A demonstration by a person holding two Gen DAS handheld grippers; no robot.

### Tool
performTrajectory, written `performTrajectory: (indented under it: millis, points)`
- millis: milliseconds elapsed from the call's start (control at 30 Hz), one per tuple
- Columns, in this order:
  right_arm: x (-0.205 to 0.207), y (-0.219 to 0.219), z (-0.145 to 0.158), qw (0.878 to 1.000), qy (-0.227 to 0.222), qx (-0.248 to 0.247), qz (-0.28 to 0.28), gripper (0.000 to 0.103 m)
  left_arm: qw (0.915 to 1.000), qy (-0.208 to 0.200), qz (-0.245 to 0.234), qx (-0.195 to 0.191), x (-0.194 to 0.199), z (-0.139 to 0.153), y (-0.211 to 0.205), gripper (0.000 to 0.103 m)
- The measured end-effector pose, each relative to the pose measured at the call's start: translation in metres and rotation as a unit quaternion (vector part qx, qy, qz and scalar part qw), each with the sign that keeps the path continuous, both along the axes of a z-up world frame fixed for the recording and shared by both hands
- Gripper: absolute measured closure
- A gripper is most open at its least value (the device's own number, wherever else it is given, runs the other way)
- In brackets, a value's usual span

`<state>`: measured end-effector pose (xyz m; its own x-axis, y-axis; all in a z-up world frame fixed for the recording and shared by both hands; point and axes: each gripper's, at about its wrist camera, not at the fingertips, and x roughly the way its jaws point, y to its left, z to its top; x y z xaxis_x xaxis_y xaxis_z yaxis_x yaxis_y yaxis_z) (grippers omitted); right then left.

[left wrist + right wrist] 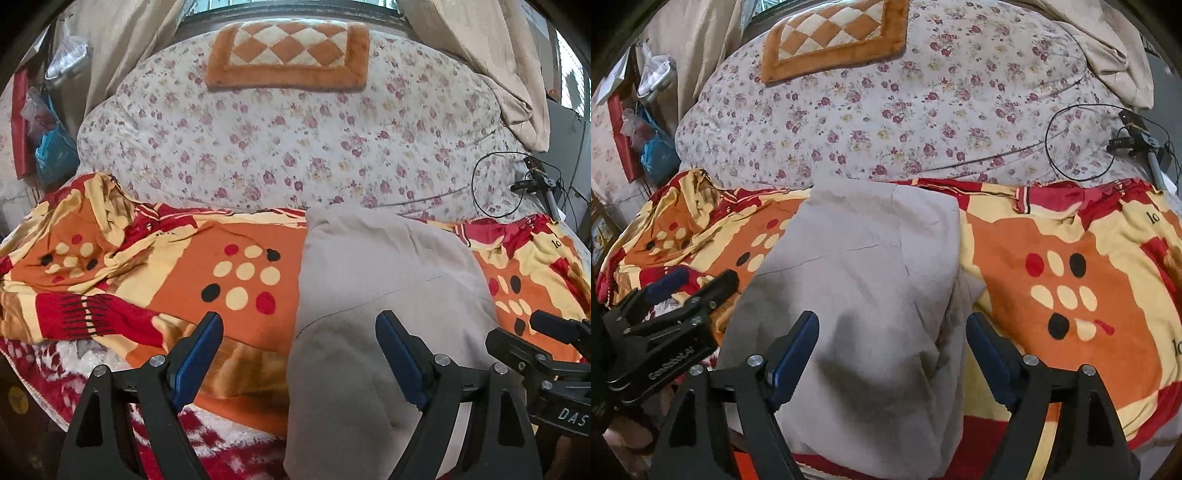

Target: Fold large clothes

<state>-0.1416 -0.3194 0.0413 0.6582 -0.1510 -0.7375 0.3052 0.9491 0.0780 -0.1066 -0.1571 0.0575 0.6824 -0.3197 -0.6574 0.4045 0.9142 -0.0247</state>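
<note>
Folded beige garment (857, 295) lies lower centre on the orange sheet (1015, 251), beneath both grippers' spread, empty jaws

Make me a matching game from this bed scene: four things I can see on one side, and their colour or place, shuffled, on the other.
Things:
1. folded garment
2. checkered cushion
3. floral quilt
4. black cable

Descriptions:
A. orange and cream diamonds, at the far end of the bed
B. plain beige, lying on the orange dotted blanket
C. looped at the right edge of the bed
D. white with small pink roses

Pairs: 1-B, 2-A, 3-D, 4-C
</note>
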Motion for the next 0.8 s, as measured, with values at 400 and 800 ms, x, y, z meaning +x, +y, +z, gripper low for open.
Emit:
performTrajectory:
  millis: [400, 800]
  points:
    - [-0.007, 0.001, 0.007, 1.0, -0.016, -0.019, -0.015, 0.019, 1.0, 0.003, -0.009, -0.003, -0.001, 0.006, 0.007, 0.004]
    - [-0.008, 0.002, 0.008, 0.999, -0.022, -0.028, -0.017, 0.018, 0.9999, 0.012, -0.006, -0.003, 0.006, 0.008, 0.007, 0.004]
